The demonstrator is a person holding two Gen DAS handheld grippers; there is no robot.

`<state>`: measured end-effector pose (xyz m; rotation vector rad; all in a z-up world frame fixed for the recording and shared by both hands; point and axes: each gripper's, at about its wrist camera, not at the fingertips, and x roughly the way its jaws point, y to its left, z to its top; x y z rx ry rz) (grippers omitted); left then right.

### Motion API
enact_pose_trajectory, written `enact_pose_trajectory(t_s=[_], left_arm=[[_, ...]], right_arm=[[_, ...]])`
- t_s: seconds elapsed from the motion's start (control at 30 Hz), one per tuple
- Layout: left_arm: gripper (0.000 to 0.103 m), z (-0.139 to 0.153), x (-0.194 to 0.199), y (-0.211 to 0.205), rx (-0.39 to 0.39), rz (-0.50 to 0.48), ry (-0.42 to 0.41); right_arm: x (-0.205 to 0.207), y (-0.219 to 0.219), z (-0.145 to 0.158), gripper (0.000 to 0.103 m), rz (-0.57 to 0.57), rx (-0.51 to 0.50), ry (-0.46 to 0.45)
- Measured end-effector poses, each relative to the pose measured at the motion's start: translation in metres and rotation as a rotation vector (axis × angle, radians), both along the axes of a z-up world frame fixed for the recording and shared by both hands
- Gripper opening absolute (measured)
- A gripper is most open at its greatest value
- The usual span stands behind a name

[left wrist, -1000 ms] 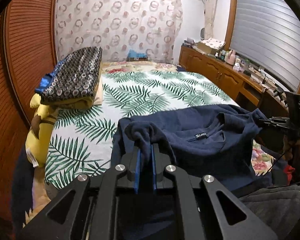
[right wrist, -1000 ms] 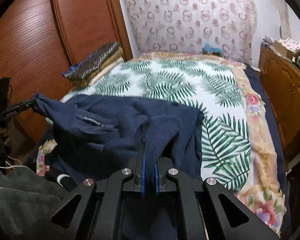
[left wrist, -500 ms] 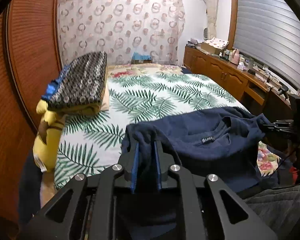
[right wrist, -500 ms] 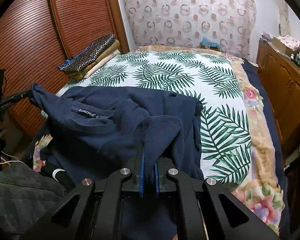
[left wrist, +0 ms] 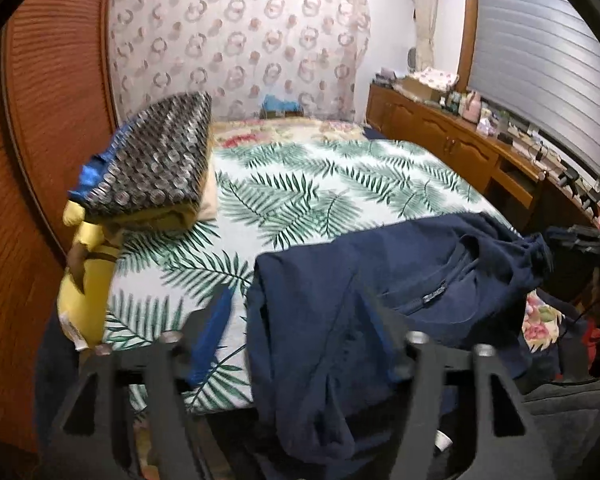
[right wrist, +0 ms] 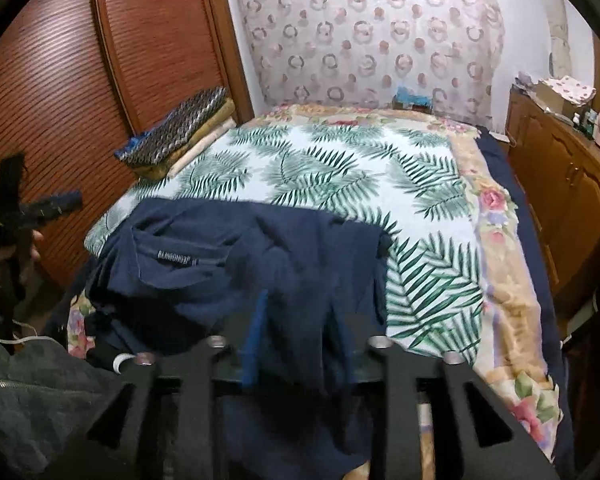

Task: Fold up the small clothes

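Navy sweatshirt [left wrist: 400,280] lying rumpled at near edge of bed [left wrist: 340,184], collar facing up. Left gripper [left wrist: 300,320] and right gripper [right wrist: 296,332] just opening, both spread, cloth slack between jaws. Release step finishing; next calling for regrasping, smoothing, folding.
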<state>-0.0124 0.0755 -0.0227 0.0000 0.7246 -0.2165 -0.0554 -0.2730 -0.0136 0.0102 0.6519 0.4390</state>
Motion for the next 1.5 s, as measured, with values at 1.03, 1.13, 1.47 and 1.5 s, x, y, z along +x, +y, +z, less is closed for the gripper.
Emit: enact_pose_trajectory(t_s=[1.03,1.13,1.47,1.5], left_arm=[[0.072,-0.084,0.119,0.003,0.025,0.034,0.179],[0.073,-0.085,0.119,0.001,0.041,0.032,0.164],[0.073,-0.087,0.118,0.0,0.039,0.037,0.147],[0.073,-0.087,0.118,0.0,0.04,0.037,0.146]], right_arm=[[0.134,-0.006,-0.049,0.011,-0.107,0.129,0.137],[0.127,-0.012,-0.045,0.004,-0.113,0.166,0.103],[0.084,-0.034,-0.043,0.002,-0.322,0.106,0.033],[0.084,-0.037,-0.045,0.002,-0.331,0.107,0.037]])
